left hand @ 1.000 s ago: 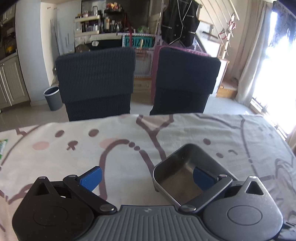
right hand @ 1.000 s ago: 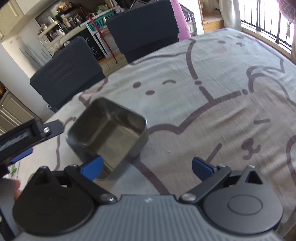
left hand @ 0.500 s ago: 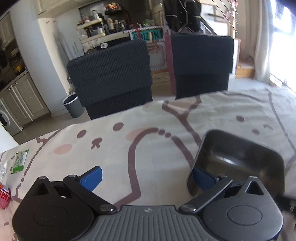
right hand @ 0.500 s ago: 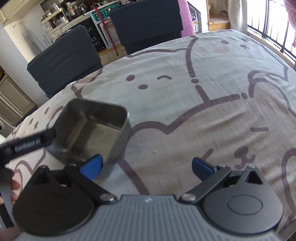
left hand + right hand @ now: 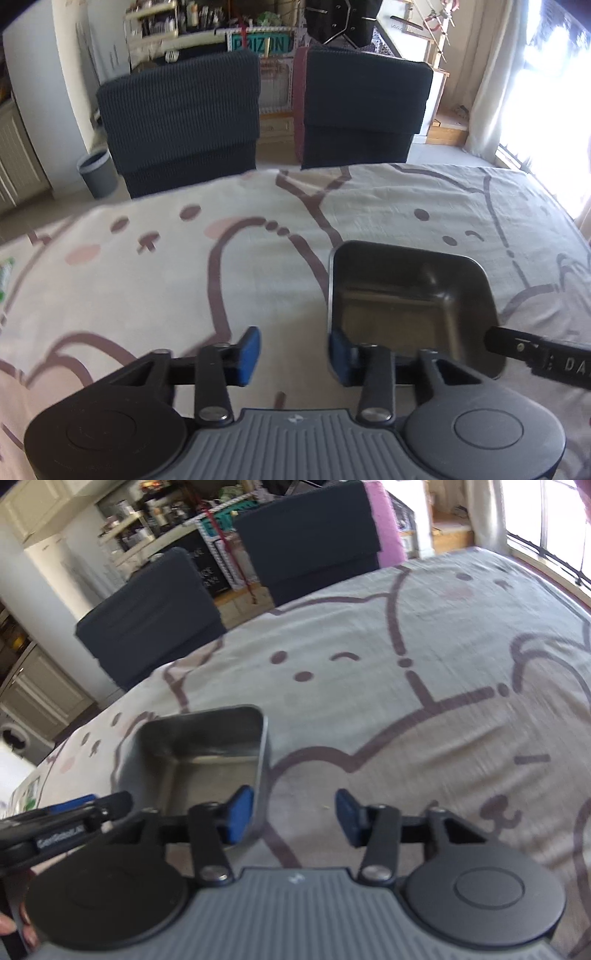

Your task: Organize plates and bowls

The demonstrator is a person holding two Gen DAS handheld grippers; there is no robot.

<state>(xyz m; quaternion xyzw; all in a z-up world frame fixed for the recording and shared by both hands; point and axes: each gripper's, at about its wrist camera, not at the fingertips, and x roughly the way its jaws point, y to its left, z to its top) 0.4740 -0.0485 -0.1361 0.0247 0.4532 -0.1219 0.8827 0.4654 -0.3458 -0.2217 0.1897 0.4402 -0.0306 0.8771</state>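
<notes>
Steel bowl [image 5: 410, 306], square and thin-walled, sits on the tabletop [image 5: 258, 258] at two o'clock from the left gripper [image 5: 291, 354]. Both grippers' fingers are closing, each straddling a side wall, left gripper's and right gripper's [image 5: 293, 818]. Light, rigid, probably slippery; pinch the rim.

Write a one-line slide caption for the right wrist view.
Right gripper closing astride the wall of a square metal bowl on a cartoon tablecloth, left gripper at the opposite side.
</notes>
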